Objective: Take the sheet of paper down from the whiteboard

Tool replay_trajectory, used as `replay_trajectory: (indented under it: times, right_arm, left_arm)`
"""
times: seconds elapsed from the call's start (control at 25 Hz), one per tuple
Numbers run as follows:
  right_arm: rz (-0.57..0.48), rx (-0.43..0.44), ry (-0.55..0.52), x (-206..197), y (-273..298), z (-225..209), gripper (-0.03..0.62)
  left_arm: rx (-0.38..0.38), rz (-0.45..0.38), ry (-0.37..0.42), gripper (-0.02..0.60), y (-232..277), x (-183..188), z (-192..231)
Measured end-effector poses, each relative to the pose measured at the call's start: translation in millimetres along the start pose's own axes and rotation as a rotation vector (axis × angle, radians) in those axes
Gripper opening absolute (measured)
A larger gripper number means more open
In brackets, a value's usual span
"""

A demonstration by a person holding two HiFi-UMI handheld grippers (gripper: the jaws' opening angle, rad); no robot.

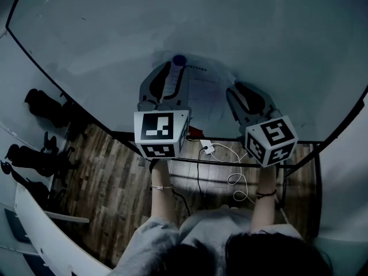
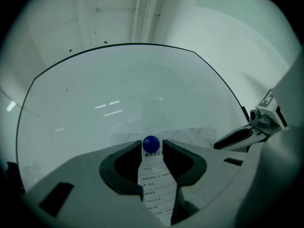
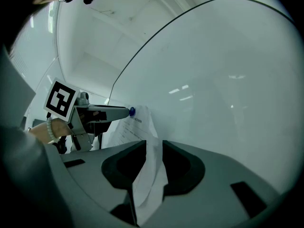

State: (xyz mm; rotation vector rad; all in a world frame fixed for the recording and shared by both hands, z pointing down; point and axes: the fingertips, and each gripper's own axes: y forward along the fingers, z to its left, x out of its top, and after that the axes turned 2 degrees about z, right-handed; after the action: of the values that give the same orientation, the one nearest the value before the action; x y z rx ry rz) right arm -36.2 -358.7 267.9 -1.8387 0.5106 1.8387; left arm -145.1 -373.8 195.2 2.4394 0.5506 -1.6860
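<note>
A printed sheet of paper [image 1: 204, 96] hangs on the whiteboard [image 1: 172, 22], pinned at its top by a round blue magnet [image 1: 179, 60]. My left gripper [image 1: 175, 69] points at the board with its jaws open. In the left gripper view the magnet [image 2: 151, 143] sits between the fingertips with a sliver of paper [image 2: 154, 189] showing beside it. My right gripper [image 1: 240, 88] is at the sheet's right side, jaws open. In the right gripper view the crumpled paper edge [image 3: 151, 184] runs loosely through the gap, and the left gripper [image 3: 118, 111] reaches the magnet [image 3: 131, 111].
Below the board's dark lower frame lies a wooden floor with a white power adapter [image 1: 207, 148] and looping cables [image 1: 236, 180]. Dark chairs [image 1: 40, 105] stand at the left. The right gripper [image 2: 237, 137] shows at the right of the left gripper view.
</note>
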Motion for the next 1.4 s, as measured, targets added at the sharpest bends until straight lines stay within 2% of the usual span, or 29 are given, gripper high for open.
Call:
replay_trajectory:
  times: [0.96, 1.28, 1.4]
  right_arm:
    - [0.032, 0.006, -0.026, -3, 14, 4, 0.100]
    - [0.020, -0.024, -0.033, -1, 14, -5, 0.003]
    - [0.020, -0.025, -0.034, 0, 16, -7, 0.002]
  left_arm:
    - [0.077, 0.016, 0.120, 0.121, 16, 1, -3]
    - [0.094, -0.023, 0.102, 0.121, 16, 2, -2]
    - [0.092, -0.031, 0.096, 0.121, 17, 2, -1]
